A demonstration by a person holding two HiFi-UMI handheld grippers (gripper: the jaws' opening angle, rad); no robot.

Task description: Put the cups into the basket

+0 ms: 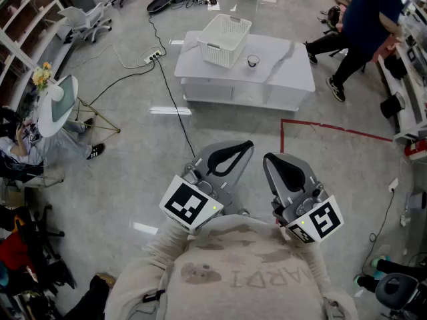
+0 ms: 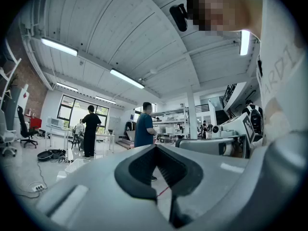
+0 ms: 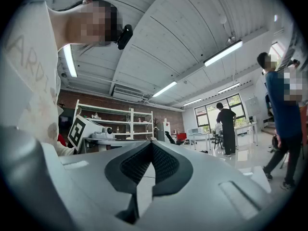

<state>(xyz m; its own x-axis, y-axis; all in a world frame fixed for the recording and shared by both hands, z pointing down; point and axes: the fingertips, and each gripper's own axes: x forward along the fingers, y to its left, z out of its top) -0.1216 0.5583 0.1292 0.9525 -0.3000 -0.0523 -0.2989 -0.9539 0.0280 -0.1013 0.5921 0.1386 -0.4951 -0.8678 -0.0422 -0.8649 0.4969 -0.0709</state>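
A single cup [image 1: 253, 61] stands upright on the white counter [image 1: 288, 72], just beside the right side of the white basket [image 1: 225, 40] and apart from it. The basket sits on the counter's left half, its slotted walls showing; what lies inside it cannot be made out. The counter stands on a pale glossy floor [image 1: 133, 145], well apart from both grippers.

The left gripper [image 1: 248, 144] and the right gripper [image 1: 267, 157] are held side by side close to the person's chest, above a cream sweater [image 1: 233, 272], their marker cubes nearest the body. In the left gripper view the left gripper [image 2: 155, 147] has its jaws closed tip to tip, with only floor seen through the hollow between the pads. In the right gripper view the right gripper [image 3: 151, 142] is likewise closed at the tips, with nothing in it.

A red tape line [image 1: 333, 129] runs across the floor in front of the counter. A black cable [image 1: 175, 105] trails to a power strip [image 1: 153, 57] left of the counter. A person in a dark top [image 1: 365, 15] stands at the upper right.
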